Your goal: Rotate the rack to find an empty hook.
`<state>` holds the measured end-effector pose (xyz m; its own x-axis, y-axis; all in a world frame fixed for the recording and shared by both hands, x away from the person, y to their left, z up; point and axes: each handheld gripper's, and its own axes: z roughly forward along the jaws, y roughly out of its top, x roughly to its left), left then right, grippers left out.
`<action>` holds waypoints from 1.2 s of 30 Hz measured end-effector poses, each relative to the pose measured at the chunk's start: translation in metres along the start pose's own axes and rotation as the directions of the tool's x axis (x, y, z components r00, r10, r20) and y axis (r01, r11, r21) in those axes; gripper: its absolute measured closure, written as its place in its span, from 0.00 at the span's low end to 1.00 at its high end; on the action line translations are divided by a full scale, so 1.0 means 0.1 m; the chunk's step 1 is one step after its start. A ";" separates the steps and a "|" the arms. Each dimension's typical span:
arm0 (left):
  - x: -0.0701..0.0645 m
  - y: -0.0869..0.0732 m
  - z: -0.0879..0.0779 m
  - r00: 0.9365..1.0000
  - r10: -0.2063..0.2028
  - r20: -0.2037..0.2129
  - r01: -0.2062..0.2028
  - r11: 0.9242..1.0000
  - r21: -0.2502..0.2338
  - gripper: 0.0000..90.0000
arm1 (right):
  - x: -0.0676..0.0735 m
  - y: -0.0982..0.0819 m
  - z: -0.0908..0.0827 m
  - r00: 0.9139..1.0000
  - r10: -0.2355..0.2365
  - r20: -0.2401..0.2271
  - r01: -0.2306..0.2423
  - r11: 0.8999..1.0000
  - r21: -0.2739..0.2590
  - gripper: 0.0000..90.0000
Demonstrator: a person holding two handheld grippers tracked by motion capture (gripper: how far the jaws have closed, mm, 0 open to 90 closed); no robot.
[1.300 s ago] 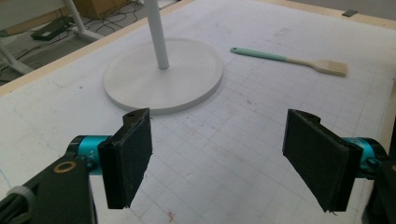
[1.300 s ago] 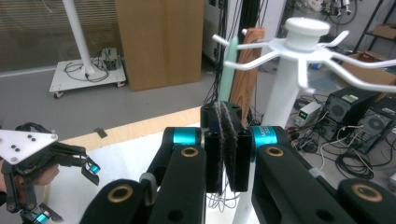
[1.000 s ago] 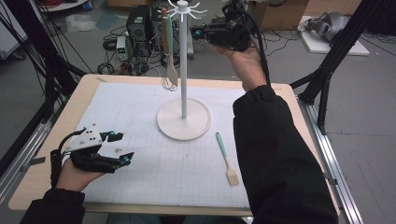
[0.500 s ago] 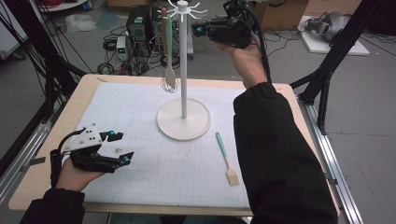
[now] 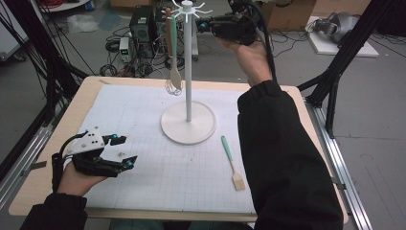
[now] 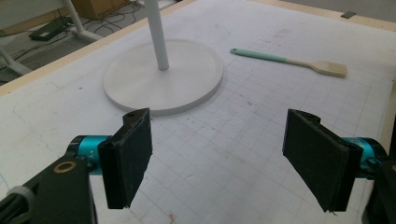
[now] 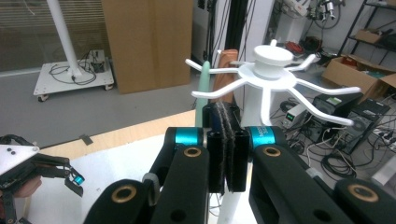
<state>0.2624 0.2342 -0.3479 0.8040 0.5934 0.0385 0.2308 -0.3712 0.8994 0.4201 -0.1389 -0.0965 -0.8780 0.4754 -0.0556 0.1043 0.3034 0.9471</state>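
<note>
left gripper [image 5: 120,150]: low, jaws apart (nothing between) | right gripper [image 5: 203,22]: raised high, jaws pressed together

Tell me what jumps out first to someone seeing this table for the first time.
The tall white hook stand at mid-table draws the eye, with a mint-handled spatula and a whisk hanging from its far-left hooks. The right claw is raised level with the hooks, jaws shut and empty. A pastry brush lies on the mat right of the base, while the left claw rests open at the near left.
</note>
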 end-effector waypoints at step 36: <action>0.00 0.00 0.00 1.000 0.001 0.005 -0.001 1.000 0.001 0.27 | 0.14 -0.03 0.08 1.000 0.011 -0.016 -0.011 1.000 0.002 0.95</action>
<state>0.2626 0.2338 -0.3477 0.8071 0.5892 0.0368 0.2309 -0.3724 0.8989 0.4114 -0.1270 -0.1022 -0.8842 0.4655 -0.0403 0.1146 0.2997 0.9471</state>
